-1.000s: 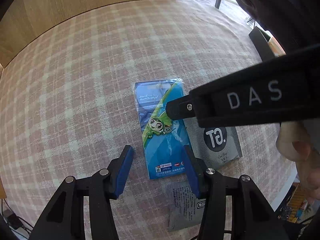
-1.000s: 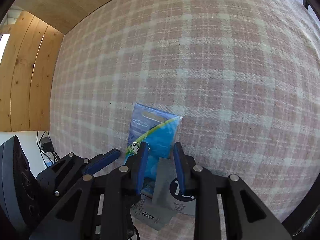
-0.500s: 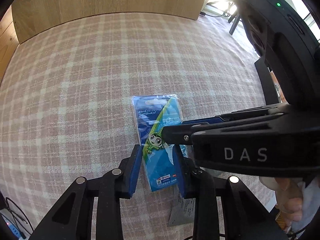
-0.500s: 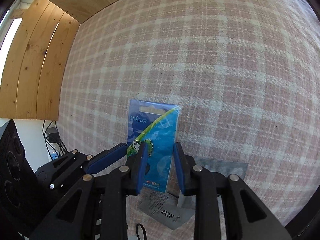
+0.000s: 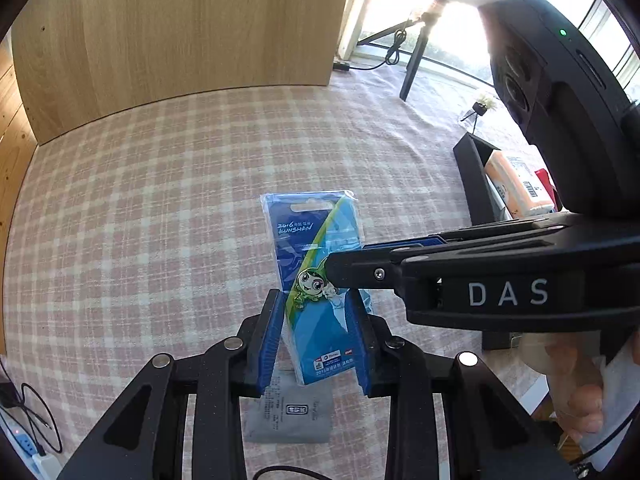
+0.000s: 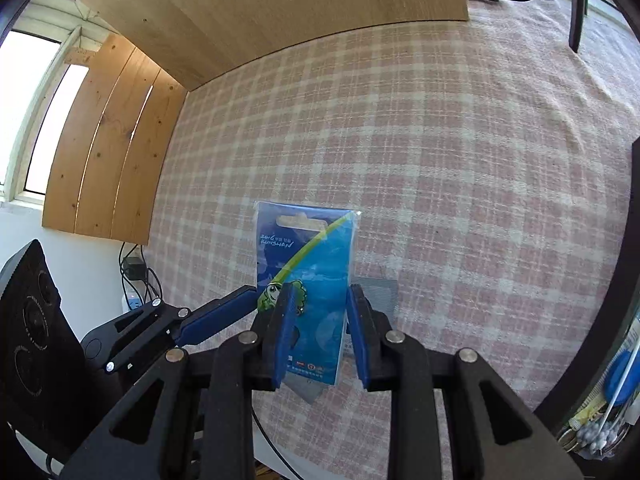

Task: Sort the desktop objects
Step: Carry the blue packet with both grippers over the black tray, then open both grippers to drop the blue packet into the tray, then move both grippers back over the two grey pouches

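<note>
Presently one blue packet (image 5: 320,280), glossy, printed "2016 KUNSHAN", green stripe and green cartoon mascot, raised off pink plaid cloth (image 5: 160,200); clamped between left gripper (image 5: 316,336) and right gripper (image 6: 318,332) jaws alike; two grey sachets below: one (image 5: 290,412), other (image 6: 376,286); wooden panels (image 6: 112,160) behind; black bin (image 5: 476,180) at right.
</note>
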`<action>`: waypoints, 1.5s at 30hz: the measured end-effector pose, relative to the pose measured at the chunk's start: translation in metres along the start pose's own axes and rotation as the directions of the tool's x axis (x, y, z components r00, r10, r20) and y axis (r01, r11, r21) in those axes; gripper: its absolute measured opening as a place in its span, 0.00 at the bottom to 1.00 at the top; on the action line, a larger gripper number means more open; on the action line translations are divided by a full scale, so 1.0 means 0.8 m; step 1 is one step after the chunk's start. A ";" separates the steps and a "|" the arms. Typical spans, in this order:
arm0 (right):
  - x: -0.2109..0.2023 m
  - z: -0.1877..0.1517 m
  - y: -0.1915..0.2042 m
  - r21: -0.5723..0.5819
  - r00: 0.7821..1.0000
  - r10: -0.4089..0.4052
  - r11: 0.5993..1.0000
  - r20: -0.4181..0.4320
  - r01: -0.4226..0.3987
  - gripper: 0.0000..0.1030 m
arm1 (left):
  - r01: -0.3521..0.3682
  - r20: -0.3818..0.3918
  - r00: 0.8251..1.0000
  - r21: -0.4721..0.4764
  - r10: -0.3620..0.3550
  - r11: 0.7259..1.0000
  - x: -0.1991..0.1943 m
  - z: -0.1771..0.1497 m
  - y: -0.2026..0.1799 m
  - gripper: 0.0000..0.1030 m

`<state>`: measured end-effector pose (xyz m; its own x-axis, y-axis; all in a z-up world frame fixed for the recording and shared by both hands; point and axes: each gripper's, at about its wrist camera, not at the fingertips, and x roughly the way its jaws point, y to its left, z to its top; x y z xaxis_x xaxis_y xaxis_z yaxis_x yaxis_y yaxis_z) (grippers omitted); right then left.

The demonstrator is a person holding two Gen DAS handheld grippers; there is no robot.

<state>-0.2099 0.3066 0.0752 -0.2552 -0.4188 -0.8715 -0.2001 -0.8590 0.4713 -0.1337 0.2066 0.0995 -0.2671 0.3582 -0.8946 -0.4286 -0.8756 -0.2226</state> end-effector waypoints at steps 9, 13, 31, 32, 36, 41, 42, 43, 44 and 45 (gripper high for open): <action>-0.139 -0.062 -0.176 0.138 0.994 -0.050 0.990 0.102 0.036 0.25 | 0.113 -0.001 0.994 0.144 -0.114 0.983 0.010 0.020 -0.160 0.28; -0.203 -0.089 -0.239 0.191 0.986 -0.089 0.980 0.144 0.061 0.25 | 0.149 -0.009 0.988 0.228 -0.151 0.962 0.016 0.031 -0.237 0.28; -0.373 -0.148 -0.406 0.339 0.903 -0.329 0.913 0.277 0.229 0.31 | 0.191 -0.015 0.980 0.332 -0.197 0.924 0.045 0.069 -0.462 0.37; -0.376 -0.147 -0.407 0.331 0.902 -0.328 0.915 0.280 0.230 0.31 | 0.190 -0.013 0.980 0.331 -0.197 0.924 0.043 0.068 -0.461 0.37; -0.376 -0.142 -0.399 0.290 0.906 -0.308 0.931 0.290 0.223 0.35 | 0.147 0.000 0.988 0.313 -0.155 0.938 0.041 0.066 -0.449 0.37; -0.351 -0.124 -0.364 0.192 0.931 -0.239 0.963 0.276 0.190 0.36 | 0.107 0.011 0.994 0.227 -0.113 0.968 0.034 0.056 -0.403 0.38; -0.343 -0.119 -0.352 0.164 0.937 -0.222 0.969 0.270 0.182 0.36 | 0.094 0.012 0.995 0.202 -0.099 0.975 0.031 0.052 -0.388 0.39; -0.335 -0.113 -0.340 0.137 0.942 -0.207 0.975 0.263 0.176 0.37 | 0.076 0.015 0.997 0.172 -0.080 0.982 0.029 0.049 -0.372 0.40; -0.325 -0.108 -0.326 0.106 0.947 -0.194 0.979 0.254 0.172 0.41 | 0.060 0.018 0.998 0.143 -0.063 0.988 0.027 0.044 -0.355 0.40; -0.314 -0.102 -0.311 0.073 0.953 -0.182 0.983 0.244 0.169 0.43 | 0.046 0.021 0.999 0.118 -0.049 0.992 0.024 0.039 -0.338 0.40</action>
<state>-0.0188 0.6011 0.1659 -0.4375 -0.1711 -0.8828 -0.3088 -0.8935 0.3261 -0.0497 0.4606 0.1546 -0.2638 0.4071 -0.8744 -0.5393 -0.8139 -0.2162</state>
